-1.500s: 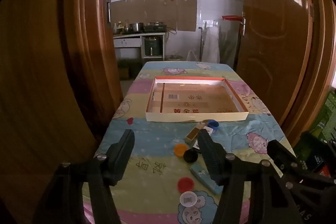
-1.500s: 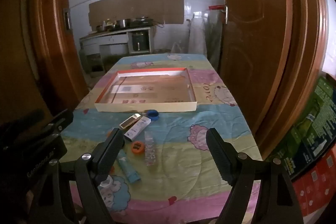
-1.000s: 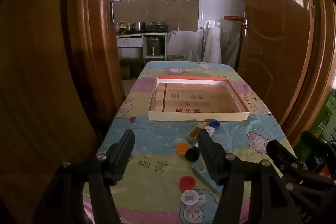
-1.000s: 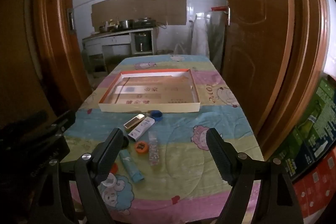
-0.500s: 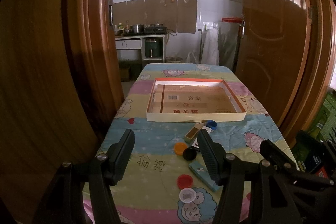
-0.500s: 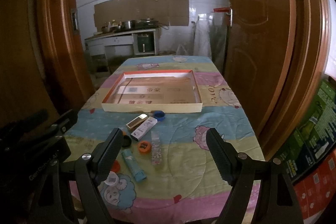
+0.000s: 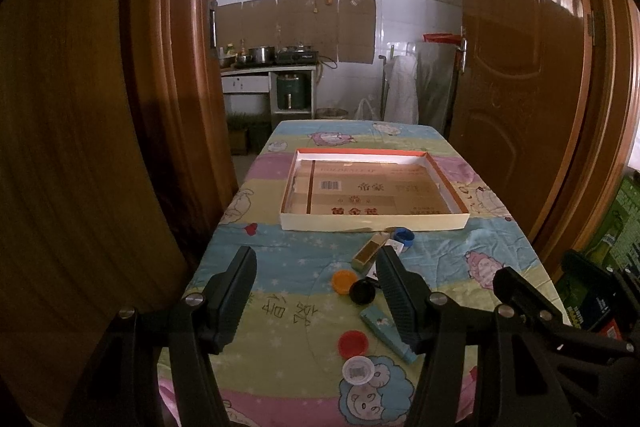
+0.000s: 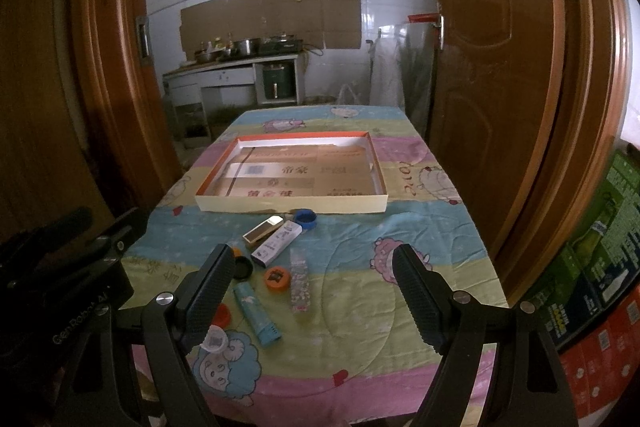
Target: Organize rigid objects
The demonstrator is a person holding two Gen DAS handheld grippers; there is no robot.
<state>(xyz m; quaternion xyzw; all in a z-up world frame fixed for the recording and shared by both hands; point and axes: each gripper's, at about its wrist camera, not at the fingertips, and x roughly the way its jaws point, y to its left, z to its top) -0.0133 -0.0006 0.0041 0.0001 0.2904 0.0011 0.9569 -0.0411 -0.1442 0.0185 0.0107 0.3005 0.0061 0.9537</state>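
Hovering short of the table, we hold both grippers, left (image 7: 316,291) and right (image 8: 310,291), spread wide and empty. Clutter lies ahead near the tray (image 8: 292,205); teal box (image 8: 256,313) points away, nearest right's inner finger.

Fingers (image 8: 208,287) apart above caps, boxes; tray (image 8: 292,205) beyond.

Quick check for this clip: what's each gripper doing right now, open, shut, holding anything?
Left gripper: open, holding nothing, above the table.
Right gripper: open, holding nothing, above the table.
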